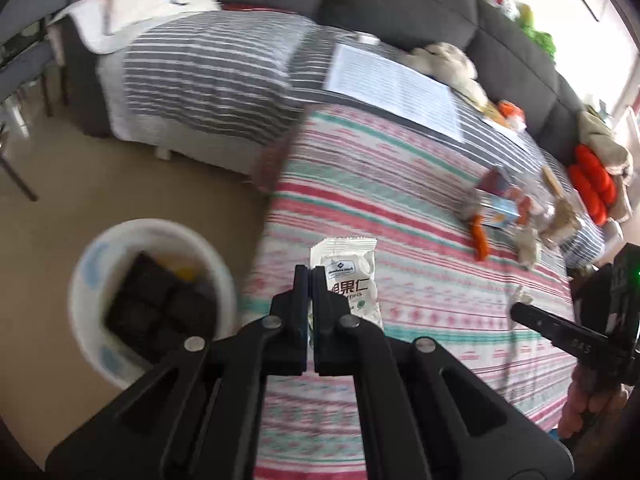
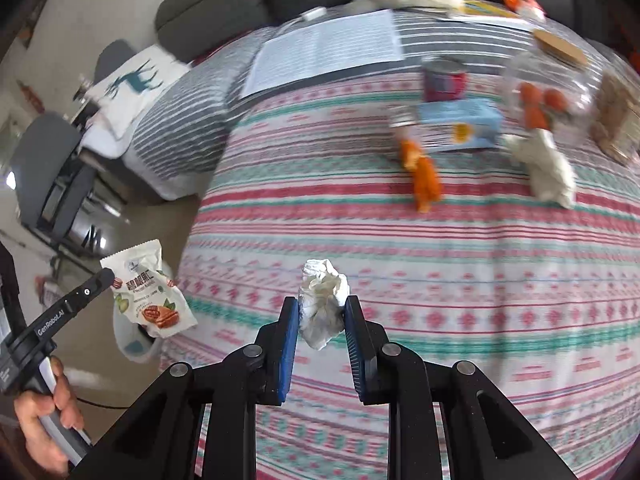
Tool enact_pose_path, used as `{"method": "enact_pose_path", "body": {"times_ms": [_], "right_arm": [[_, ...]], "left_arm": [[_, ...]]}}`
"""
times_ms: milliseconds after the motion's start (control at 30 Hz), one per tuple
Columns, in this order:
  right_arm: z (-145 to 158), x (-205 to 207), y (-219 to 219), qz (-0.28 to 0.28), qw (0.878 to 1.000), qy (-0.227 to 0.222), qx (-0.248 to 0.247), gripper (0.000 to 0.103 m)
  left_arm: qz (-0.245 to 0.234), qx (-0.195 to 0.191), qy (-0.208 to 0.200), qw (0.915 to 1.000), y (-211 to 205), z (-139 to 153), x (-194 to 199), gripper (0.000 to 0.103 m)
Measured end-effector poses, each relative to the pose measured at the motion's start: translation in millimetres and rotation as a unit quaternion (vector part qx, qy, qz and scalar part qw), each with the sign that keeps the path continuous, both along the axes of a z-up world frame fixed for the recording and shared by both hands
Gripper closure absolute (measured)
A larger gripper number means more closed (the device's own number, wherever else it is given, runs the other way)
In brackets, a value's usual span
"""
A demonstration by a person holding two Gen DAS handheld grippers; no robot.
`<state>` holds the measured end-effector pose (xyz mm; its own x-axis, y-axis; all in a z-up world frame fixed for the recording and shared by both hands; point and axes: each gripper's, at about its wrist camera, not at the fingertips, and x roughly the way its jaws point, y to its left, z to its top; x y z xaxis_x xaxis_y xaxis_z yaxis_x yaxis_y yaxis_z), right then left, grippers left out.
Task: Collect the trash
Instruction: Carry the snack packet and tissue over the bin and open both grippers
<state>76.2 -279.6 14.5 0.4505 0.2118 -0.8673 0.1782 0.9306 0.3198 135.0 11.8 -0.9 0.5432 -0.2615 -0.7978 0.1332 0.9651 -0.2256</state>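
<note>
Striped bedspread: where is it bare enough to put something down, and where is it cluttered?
The pink-and-teal striped bedspread is bare across its near half, from the orange scraps down to the tongs, and leftward to its floor-side edge. The far right is crowded: red can, blue carton, crumpled white tissue. A printed white sheet covers the far left.

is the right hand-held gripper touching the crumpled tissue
Touching. The right wrist view shows the right hand-held gripper with both blue pads pressed against the crumpled tissue.
</note>
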Motion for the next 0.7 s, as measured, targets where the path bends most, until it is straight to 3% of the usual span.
{"method": "enact_pose_path", "body": {"times_ms": [367, 533, 700], "right_arm": [[-20, 35, 103, 0.073, 0.997, 0.015, -0.012, 0.079], [-29, 48, 139, 0.099, 0.995, 0.015, -0.011, 0.079], [-39, 54, 169, 0.124, 0.992, 0.017, -0.007, 0.079]], "left_arm": [[0.087, 0.036, 0.002, 0.9955, 104, -8, -6, 0.101], [0.106, 0.055, 0.015, 0.9928, 127, -21, -4, 0.101], [0.111, 0.05, 0.032, 0.992, 142, -36, 7, 0.101]]}}
